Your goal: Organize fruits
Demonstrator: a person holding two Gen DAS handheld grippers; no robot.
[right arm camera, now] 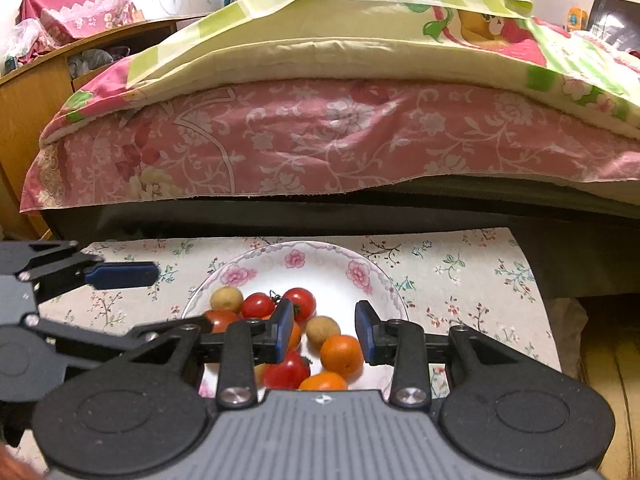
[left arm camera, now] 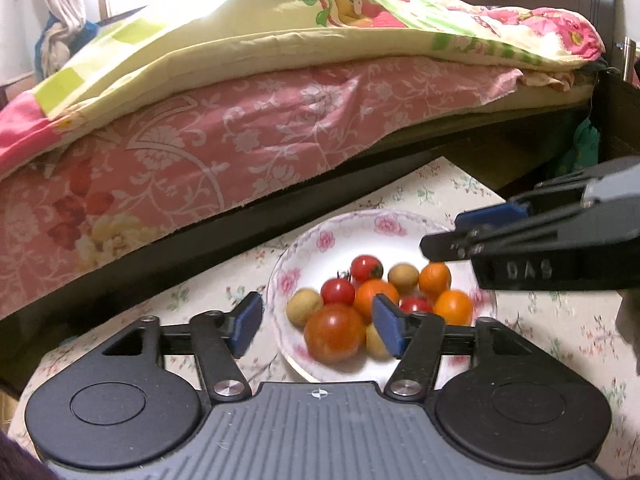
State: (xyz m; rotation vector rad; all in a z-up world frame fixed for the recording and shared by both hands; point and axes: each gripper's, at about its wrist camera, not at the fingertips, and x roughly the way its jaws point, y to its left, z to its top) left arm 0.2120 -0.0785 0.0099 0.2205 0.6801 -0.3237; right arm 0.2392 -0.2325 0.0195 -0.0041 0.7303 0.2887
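The left gripper (left arm camera: 318,330) stands with its blue-padded fingers spread wide and nothing between them; they hang just above the near-left part of the plate (left arm camera: 352,228), one pad outside the rim over the cloth, the other over the fruit. The right gripper (right arm camera: 323,334) is likewise parted and empty-handed, poised over the right half of the pile, with a small orange (right arm camera: 341,356) showing in the gap between its pads but not pinched by them. In the left wrist view the right gripper reaches in from the right edge of the table, its tips over the far-right rim of the plate.

All the fruit in view lies heaped together in the flowered plate: a large tomato (left arm camera: 335,332) at the near side, several cherry tomatoes (left arm camera: 338,291), small oranges and a few pale brown round fruits (left arm camera: 304,306) mixed among them, touching one another with no sorting by kind. The plate sits near the middle of the floral tablecloth (right arm camera: 460,272), toward the table's far edge beside the bed (right arm camera: 340,136). No fruit lies loose on the cloth.

As a judgement: this fits either fruit gathered onto the plate, or a mixed pile waiting to be separated. The pictures show no second dish, so which it is cannot be settled.
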